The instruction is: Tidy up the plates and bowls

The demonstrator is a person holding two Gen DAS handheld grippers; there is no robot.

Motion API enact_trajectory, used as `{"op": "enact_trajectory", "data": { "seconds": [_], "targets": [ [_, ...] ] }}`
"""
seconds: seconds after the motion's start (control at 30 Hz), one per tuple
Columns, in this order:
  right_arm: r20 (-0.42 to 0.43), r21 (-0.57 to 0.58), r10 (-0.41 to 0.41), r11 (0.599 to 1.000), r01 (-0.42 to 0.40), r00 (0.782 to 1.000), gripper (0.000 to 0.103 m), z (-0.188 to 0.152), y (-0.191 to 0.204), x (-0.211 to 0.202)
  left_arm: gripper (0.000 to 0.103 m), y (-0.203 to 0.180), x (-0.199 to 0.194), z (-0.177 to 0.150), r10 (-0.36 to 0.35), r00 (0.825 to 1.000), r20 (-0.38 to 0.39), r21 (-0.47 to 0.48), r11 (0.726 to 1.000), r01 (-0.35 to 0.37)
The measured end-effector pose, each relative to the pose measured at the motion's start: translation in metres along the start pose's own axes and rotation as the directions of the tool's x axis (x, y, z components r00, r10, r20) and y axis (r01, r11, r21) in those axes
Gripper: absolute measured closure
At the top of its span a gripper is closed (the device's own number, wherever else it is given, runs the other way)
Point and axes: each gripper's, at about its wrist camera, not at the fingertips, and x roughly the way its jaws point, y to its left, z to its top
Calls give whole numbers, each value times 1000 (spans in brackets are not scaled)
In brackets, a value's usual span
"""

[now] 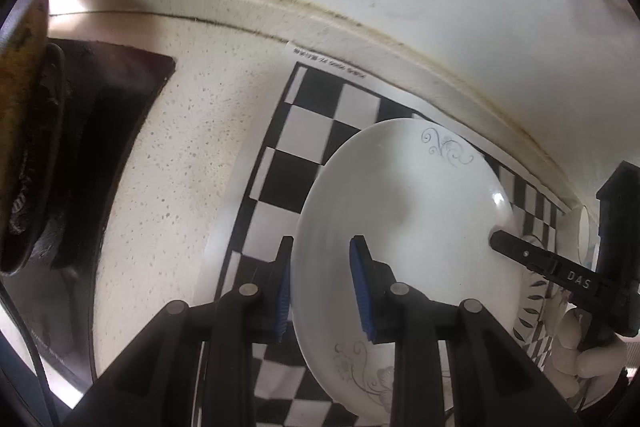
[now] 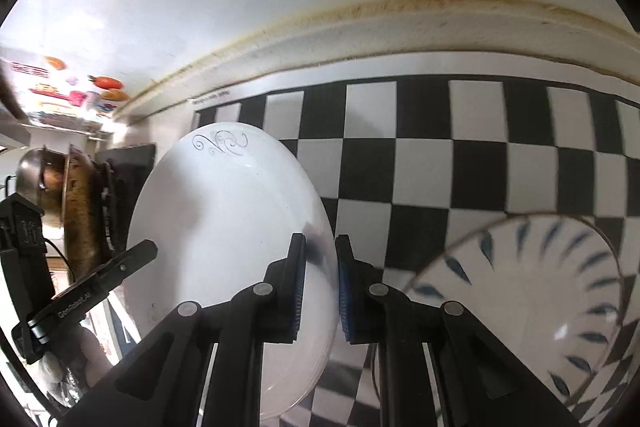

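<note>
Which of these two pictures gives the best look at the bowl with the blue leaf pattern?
The right wrist view: the leaf-patterned bowl fills its lower right corner, inside showing. The left wrist view catches only a sliver behind the white plate.

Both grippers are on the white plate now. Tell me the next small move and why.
Probably carry the white plate level toward the leaf-patterned bowl on the checkered mat. The left gripper and right gripper pinch opposite rims, so the plate looks secured, and it appears tilted above the mat. Move both together, or the rim may slip.
</note>
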Motion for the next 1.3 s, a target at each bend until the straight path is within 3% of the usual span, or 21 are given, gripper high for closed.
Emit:
{"op": "enact_trajectory", "data": {
  "seconds": [0.2, 0.43, 0.73, 0.9, 1.03, 1.3],
  "targets": [
    [70, 17, 34, 999, -35, 997, 89, -34, -17, -62, 79, -26, -31, -21, -30, 999, 20, 7, 1000, 30],
    [134, 57, 49, 997, -57, 990, 90, -94, -63, -132, 79, -91, -61, -70, -77, 997, 26, 83, 994, 75],
    [198, 154, 57, 984, -88, 979, 90, -198, -149, -197, 79, -168, -55, -136, -99, 995, -25, 213, 972, 102],
    [195, 215, 56, 972, -99, 979, 90, -245, -193, -197, 79, -191, -33, -171, -88, 993, -80, 270, 957, 107],
    [152, 256, 40, 963, -79, 988, 90, -276, -221, -177, 79, -202, -9, -199, -38, 991, -130, 319, 945, 79],
    [108, 259, 18, 965, -45, 994, 90, -298, -234, -150, 79, -204, 30, -229, 64, 980, -191, 361, 933, 10]
  ]
}}
